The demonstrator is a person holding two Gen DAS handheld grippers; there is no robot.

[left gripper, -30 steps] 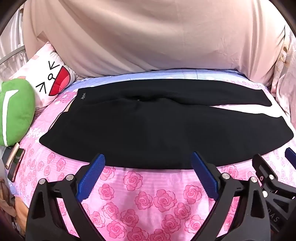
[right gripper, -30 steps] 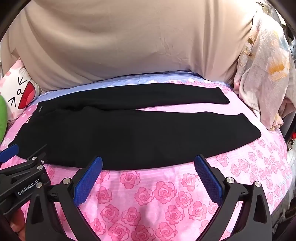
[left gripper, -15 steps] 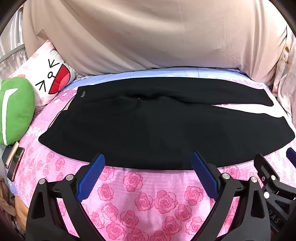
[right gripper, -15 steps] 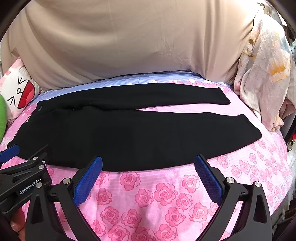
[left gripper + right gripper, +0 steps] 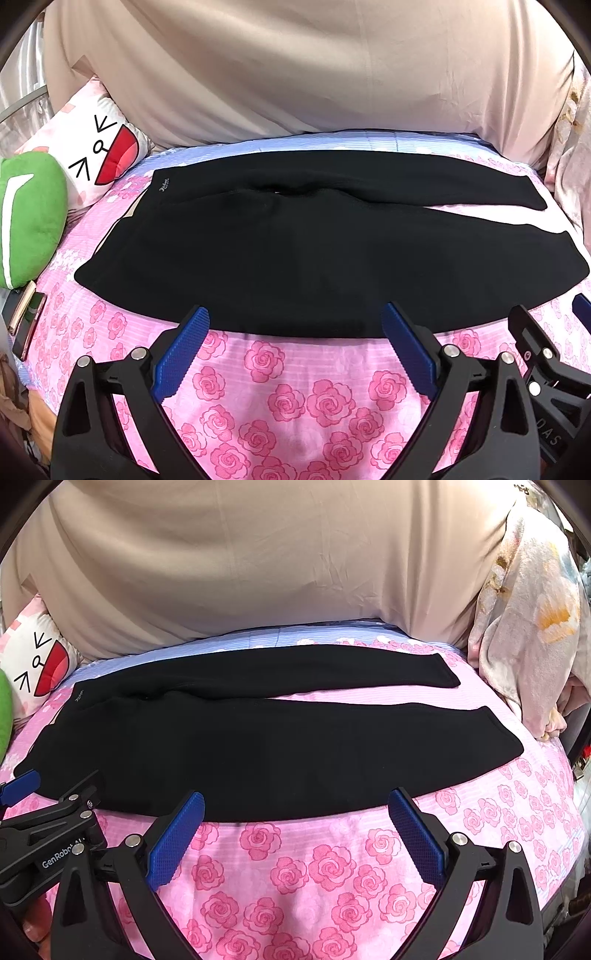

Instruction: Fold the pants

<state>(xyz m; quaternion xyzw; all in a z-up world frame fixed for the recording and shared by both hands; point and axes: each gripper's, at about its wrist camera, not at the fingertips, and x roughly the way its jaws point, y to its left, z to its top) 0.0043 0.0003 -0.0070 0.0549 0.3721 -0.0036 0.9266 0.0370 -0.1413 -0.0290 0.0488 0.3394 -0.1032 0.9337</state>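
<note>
Black pants lie flat on the pink rose bedsheet, waist at the left, both legs stretched to the right with a narrow gap between them. They also show in the right wrist view. My left gripper is open and empty, just short of the pants' near edge. My right gripper is open and empty, also just short of the near edge, to the right of the left one. The left gripper's body shows in the right wrist view; the right gripper's body shows in the left wrist view.
A beige sheet hangs behind the bed. A white cartoon pillow and a green plush sit at the left. A phone lies at the left edge. A floral blanket is piled at the right.
Both grippers have crept slightly forward toward the pants' near edge. The pants have not moved and both grippers stay open.
</note>
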